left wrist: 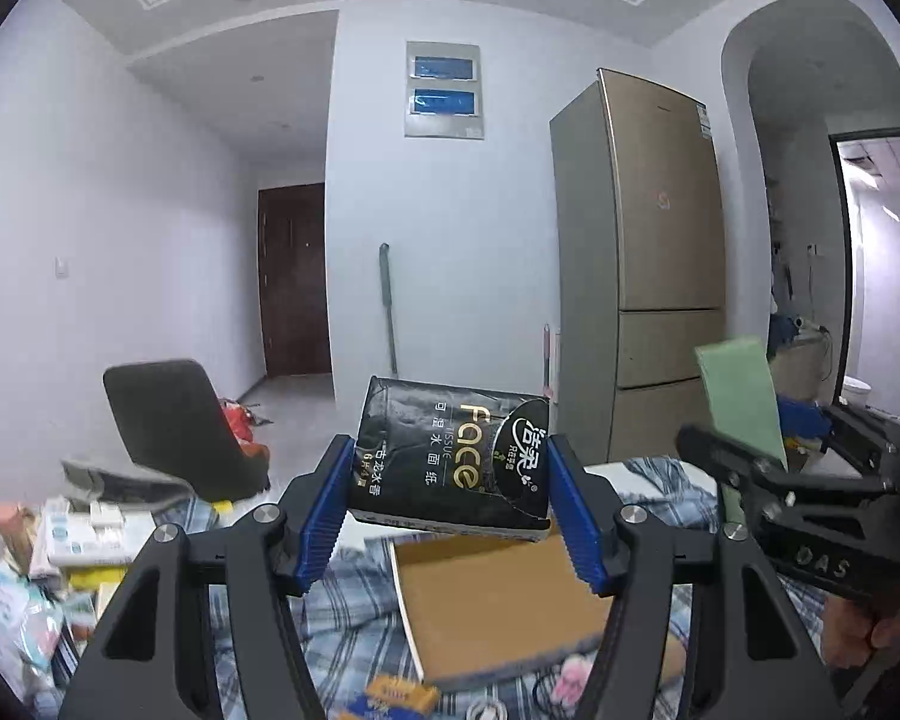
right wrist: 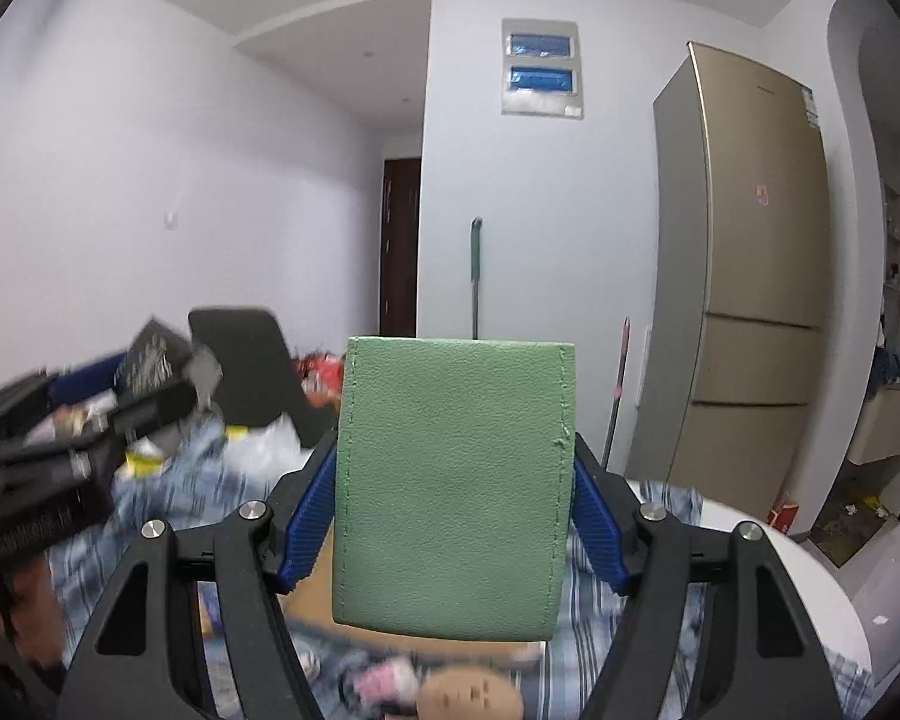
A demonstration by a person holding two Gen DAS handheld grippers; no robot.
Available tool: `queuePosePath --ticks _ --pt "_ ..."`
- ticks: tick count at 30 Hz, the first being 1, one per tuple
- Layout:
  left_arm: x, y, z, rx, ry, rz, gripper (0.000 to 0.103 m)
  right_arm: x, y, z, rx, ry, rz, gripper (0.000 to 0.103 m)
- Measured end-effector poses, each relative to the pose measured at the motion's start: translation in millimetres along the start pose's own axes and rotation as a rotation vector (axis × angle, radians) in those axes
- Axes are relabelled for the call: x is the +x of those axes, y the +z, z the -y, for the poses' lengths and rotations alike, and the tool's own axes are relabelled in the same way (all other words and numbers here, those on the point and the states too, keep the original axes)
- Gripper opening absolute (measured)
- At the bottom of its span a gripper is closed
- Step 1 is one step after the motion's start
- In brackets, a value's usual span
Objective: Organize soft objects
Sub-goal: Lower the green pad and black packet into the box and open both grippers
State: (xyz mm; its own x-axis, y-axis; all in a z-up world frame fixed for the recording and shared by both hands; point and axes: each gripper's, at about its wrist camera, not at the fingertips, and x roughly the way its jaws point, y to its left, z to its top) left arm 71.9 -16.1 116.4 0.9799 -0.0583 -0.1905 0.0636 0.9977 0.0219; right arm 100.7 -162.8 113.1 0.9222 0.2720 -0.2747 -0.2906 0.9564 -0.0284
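The black tissue pack [left wrist: 450, 456] is sitting between the blue pads of your left claw [left wrist: 450, 510], and both pads are pressing on its short sides, so the claw is about half open and closed on the pack. You are holding it in the air, above the checked cloth [left wrist: 354, 594] and the brown cardboard sheet [left wrist: 498, 606] that are lying on the bench. I think you are keeping it high so that it is not dragging over the clutter below while you are choosing a place for it.

Your right claw [right wrist: 450, 516] is gripping the green soft pad [right wrist: 450, 486] in the same way: the pads are pressing on its two long edges, and the piece is standing upright and is hiding much of the view ahead. Holding it by the edges is keeping the flat face from folding, in my judgement.

The left wrist view is showing you what the right one is not showing: the printed label of the pack, the pile of small packets [left wrist: 72, 540] at the left edge of the bench, and the green piece from the side, thin and tilted. The right wrist view is giving you the stitched face of the green piece, the white round rim of the bench [right wrist: 810, 564] and a small brown plush thing [right wrist: 471, 696] below. There the left claw is only a blur.
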Motion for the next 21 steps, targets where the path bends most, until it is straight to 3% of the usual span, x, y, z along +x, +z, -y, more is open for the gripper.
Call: queuePosePath --ticks 4,9,14,21 --pt "17 25 4 -0.025 0.010 -0.002 0.065 18 36 1 -0.007 -0.005 0.013 0.069" --pt "39 29 4 -0.066 0.018 -0.034 0.065 36 55 19 0.043 -0.024 0.038 0.069" --pt "61 14 4 -0.063 0.024 -0.084 0.065 54 39 41 0.082 -0.031 0.008 0.069" --pt "110 -13 2 -0.074 0.028 -0.271 0.065 100 -1 58 0.187 0.038 -0.174 0.069"
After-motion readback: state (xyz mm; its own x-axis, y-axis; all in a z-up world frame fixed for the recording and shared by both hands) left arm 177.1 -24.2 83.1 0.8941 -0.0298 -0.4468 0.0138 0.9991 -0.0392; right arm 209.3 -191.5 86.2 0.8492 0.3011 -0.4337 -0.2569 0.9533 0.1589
